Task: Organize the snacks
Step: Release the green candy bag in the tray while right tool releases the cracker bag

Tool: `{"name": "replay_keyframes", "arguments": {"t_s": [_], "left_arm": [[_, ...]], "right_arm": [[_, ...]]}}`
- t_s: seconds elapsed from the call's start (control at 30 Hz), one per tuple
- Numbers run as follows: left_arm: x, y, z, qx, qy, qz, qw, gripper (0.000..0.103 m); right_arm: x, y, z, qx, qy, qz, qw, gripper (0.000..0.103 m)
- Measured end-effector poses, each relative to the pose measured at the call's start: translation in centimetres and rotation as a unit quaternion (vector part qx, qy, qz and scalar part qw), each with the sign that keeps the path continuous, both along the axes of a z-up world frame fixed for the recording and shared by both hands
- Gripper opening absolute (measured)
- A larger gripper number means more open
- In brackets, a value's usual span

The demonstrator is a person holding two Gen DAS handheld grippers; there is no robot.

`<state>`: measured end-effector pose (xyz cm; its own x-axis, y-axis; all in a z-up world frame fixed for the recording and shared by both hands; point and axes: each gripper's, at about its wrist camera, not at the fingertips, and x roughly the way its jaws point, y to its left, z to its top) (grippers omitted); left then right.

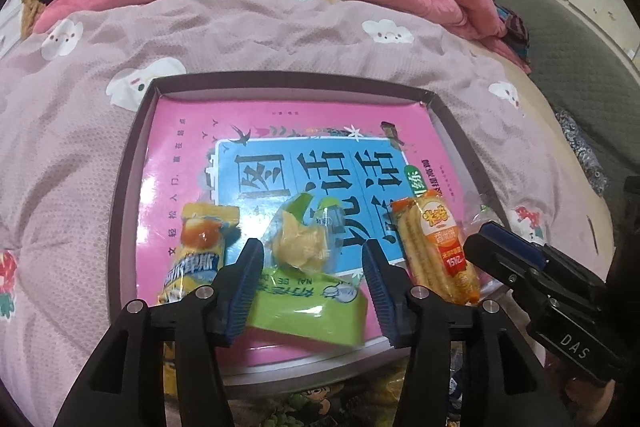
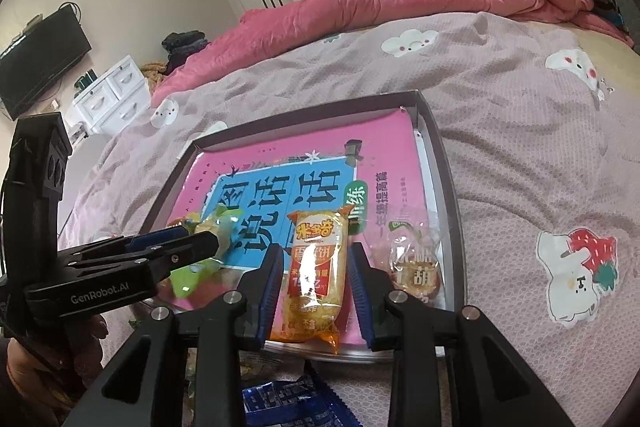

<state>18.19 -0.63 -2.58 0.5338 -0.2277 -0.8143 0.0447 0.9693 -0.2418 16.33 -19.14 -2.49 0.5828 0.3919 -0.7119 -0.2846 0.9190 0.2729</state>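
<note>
Setting: a shallow grey tray (image 1: pixel 132 163) lies on the bed (image 1: pixel 80 115), with a pink picture book (image 1: pixel 192 131) flat inside it; the snacks rest on the book's cover.
Left claw (image 1: pixel 310 281): your fingers stand wide apart, empty, straddling the green-and-clear snack bag (image 1: pixel 308 247) at lower centre of the left view. Neither pad touches it that you can see.
Right claw (image 2: pixel 314 281): also spread and holding nothing; the orange rice-cracker pack (image 2: pixel 318 271) lies lengthwise between the pads, with a gap on each side.
Other snacks: a yellow-and-blue wrapped snack (image 1: pixel 196 255) at lower left of the left view; a clear candied-fruit packet (image 2: pixel 416 263) to the right of the cracker pack in the right view.
Handling, green bag: likely light, crinkly film, loose brittle pieces inside; pinch the flat green end, not the puffed middle.
Handling, cracker pack: looks light, slick and fragile; close gently across its middle, since hard pressure could snap the crackers.
Risk: glossy book cover may let packets slide as you close.
</note>
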Motion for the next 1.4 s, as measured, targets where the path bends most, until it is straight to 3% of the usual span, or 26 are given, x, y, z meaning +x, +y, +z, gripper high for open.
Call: {"name": "replay_keyframes", "arguments": {"t_s": [0.5,1.4], "left_arm": [[-1.7,1.1,2.4,-0.002,-0.029,0.012,0.9995,0.071],[-5.1,2.0,4.9,-0.005,-0.060,0.027,0.9978,0.081]], "right_arm": [[-0.6,0.0,1.6,0.015,-0.037,0.009,0.999,0.044],[-2.8,-1.3,4.4,0.019,-0.091,0.008,0.996,0.066]]}}
